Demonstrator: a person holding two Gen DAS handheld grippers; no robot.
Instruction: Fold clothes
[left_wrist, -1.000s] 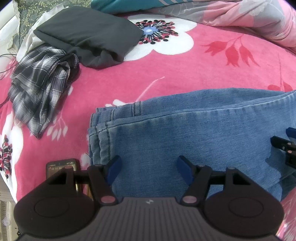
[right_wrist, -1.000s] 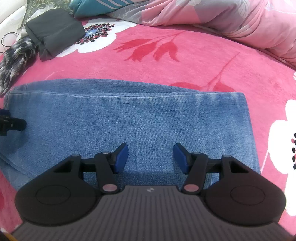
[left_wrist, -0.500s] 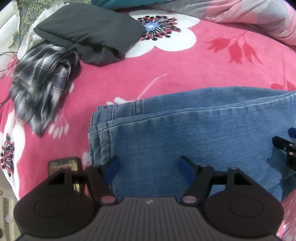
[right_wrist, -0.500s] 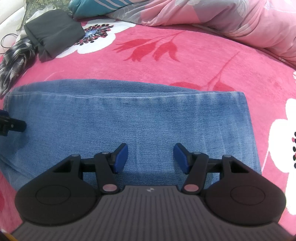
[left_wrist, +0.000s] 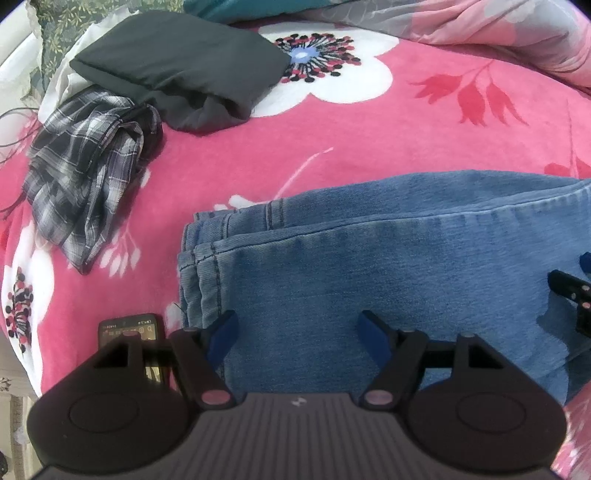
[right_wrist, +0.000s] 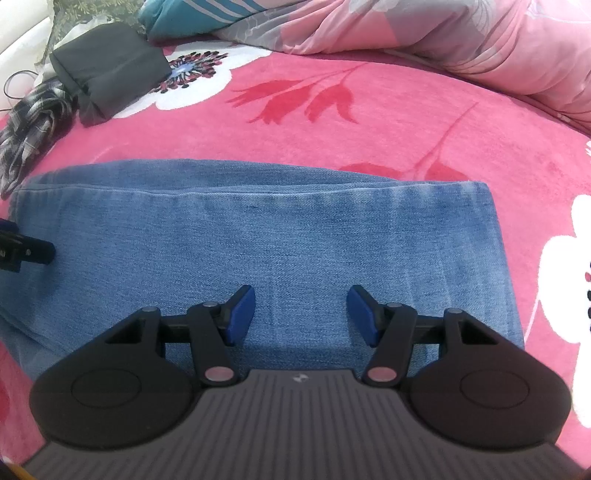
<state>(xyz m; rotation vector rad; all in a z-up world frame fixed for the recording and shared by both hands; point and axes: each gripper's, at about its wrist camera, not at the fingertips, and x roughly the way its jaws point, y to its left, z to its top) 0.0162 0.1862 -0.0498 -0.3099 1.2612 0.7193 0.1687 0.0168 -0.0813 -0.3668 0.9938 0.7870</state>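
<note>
Folded blue jeans (left_wrist: 369, 266) lie flat on the pink floral blanket (left_wrist: 332, 140), their stitched end layered at the left. My left gripper (left_wrist: 298, 325) hovers open just above that left end, with nothing between its blue pads. My right gripper (right_wrist: 301, 299) hangs open over the right half of the jeans (right_wrist: 258, 236), near the straight right edge, and grips nothing. One finger of the right gripper (left_wrist: 570, 291) shows at the right edge of the left wrist view. A black finger of the left gripper (right_wrist: 26, 251) shows at the left edge of the right wrist view.
A folded dark garment (left_wrist: 177, 70) and a crumpled plaid garment (left_wrist: 85, 173) lie at the back left. A phone (left_wrist: 129, 328) lies on the blanket beside the jeans' left end. A bunched pink quilt (right_wrist: 461, 40) runs along the back.
The left gripper's jaws have spread slightly wider. Both grippers and the jeans have stayed where they were.
</note>
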